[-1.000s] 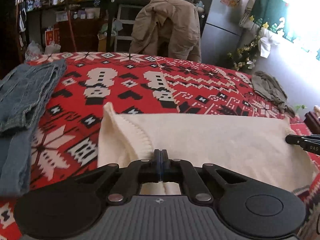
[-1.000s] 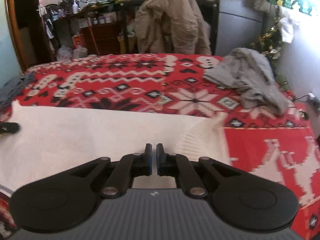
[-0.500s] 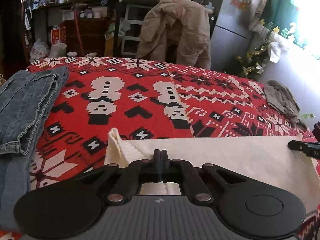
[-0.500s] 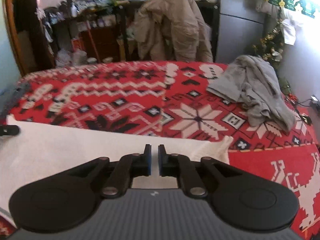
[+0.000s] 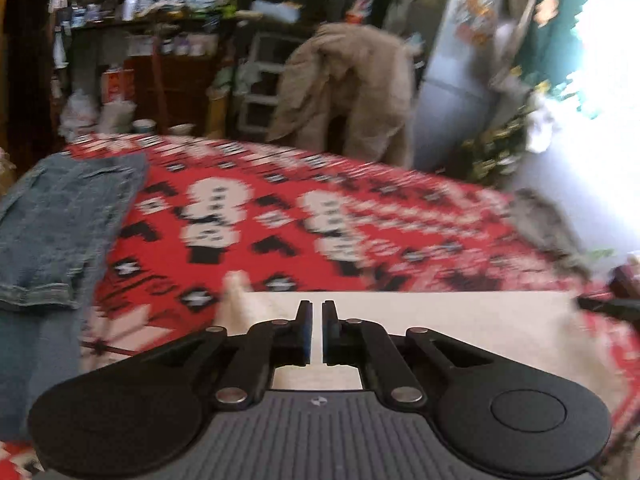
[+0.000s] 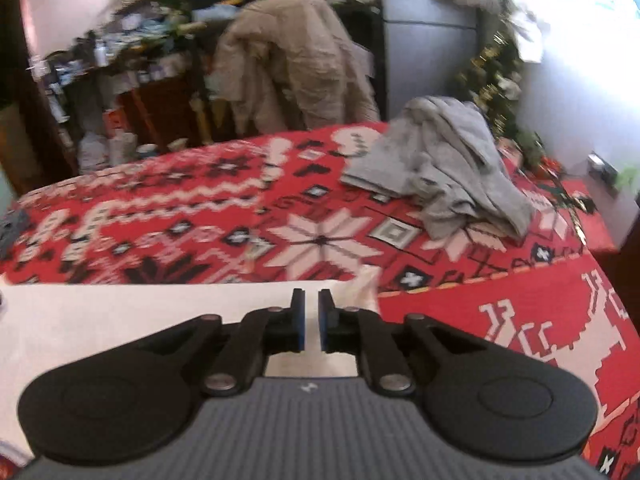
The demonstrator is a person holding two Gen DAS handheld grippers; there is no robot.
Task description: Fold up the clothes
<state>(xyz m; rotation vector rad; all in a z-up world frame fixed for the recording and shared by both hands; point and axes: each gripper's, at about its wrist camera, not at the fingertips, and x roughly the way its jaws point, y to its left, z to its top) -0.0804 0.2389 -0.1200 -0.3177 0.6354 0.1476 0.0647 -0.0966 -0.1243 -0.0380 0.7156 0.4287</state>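
A cream knit sweater (image 5: 440, 320) lies folded in a flat band across the red patterned blanket (image 5: 280, 208), also in the right wrist view (image 6: 120, 320). My left gripper (image 5: 313, 304) hovers over its left end, jaws a narrow gap apart, pads off the cloth. My right gripper (image 6: 311, 294) is over the right end, near the ribbed corner. Its jaws are opening, with only the sweater below showing through the gap. The right gripper's dark tip (image 5: 608, 306) shows at the left view's right edge. The picture is blurred.
Folded blue jeans (image 5: 60, 220) lie on the blanket's left side. A crumpled grey garment (image 6: 448, 168) sits at the far right. Beyond the bed, a beige jacket (image 5: 348, 88) hangs over a chair by cluttered shelves and a fridge.
The left jaws, earlier shut on the sweater's edge, now stand slightly apart. The right jaws have widened. Both grippers have risen and drawn back, and the sweater lies flat.
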